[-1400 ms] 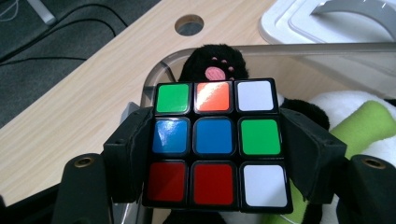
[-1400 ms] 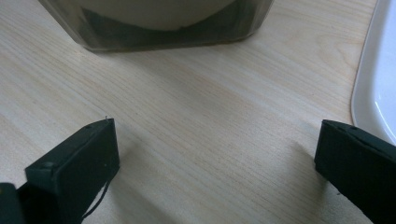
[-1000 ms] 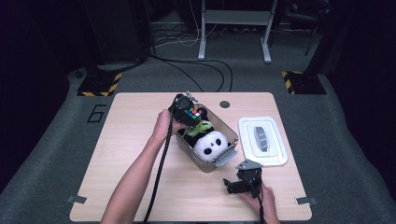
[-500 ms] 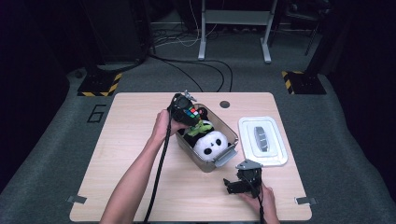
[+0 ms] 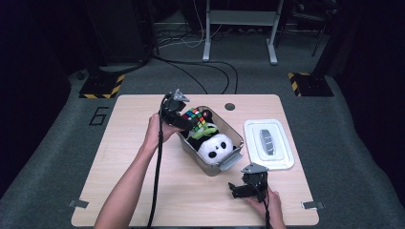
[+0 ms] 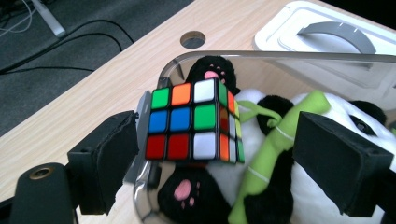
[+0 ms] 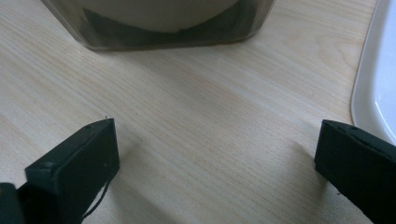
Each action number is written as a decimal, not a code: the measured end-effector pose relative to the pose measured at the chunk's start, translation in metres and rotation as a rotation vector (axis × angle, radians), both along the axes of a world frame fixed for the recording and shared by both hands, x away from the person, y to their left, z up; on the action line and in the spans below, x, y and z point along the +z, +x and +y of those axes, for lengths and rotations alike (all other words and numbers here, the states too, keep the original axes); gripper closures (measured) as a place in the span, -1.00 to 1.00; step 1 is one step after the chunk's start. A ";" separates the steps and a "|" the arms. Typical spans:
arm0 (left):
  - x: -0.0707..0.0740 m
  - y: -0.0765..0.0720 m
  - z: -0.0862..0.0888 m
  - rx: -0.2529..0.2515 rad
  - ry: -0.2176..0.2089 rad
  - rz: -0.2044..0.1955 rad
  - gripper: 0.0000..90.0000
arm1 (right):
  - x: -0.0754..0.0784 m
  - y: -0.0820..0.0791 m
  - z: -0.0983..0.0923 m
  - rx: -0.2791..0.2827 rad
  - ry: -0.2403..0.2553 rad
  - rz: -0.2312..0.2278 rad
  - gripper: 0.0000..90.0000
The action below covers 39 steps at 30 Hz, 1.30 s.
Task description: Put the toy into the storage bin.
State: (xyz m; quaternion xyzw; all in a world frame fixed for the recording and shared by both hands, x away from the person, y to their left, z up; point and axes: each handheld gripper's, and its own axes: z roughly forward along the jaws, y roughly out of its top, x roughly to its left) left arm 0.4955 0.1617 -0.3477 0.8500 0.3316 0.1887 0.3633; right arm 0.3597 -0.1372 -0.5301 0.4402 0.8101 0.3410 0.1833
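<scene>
since the earlier frame our left tool (image 6: 219,154) has been opening and backing off, gripping nothing; puzzle cube (image 6: 194,122) now rests in the clear bin (image 5: 237,158) on the panda (image 5: 216,146). right tool (image 5: 241,189) gapes empty. lid (image 5: 268,143) remains.

Light wooden table (image 5: 133,157), rectangular, round cable hole (image 5: 230,106) near the far edge. Directly on it: clear plastic rectangular bin (image 5: 235,157) mid-table (sits at an angle to the edges), and a white plastic lid with grey handle (image 5: 268,144) lying flat just beside the bin, toward the table's right edge.
</scene>
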 end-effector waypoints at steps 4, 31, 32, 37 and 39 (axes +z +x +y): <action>0.001 -0.014 0.014 0.005 0.000 -0.016 -0.72 | 0.000 0.000 -0.001 0.008 -0.004 0.000 -1.00; -0.098 -0.067 0.099 0.139 -0.008 0.083 -0.78 | 0.000 0.000 -0.001 0.011 -0.005 0.001 -1.00; -0.105 -0.066 0.101 0.143 -0.015 0.099 -0.78 | 0.000 0.000 -0.001 0.010 -0.005 0.001 -1.00; -0.139 -0.066 0.109 0.192 -0.017 0.150 -0.79 | 0.000 0.000 -0.001 0.011 -0.005 0.000 -1.00; -0.148 -0.065 0.111 0.209 -0.015 0.161 -0.81 | 0.000 0.000 -0.001 0.011 -0.005 0.000 -1.00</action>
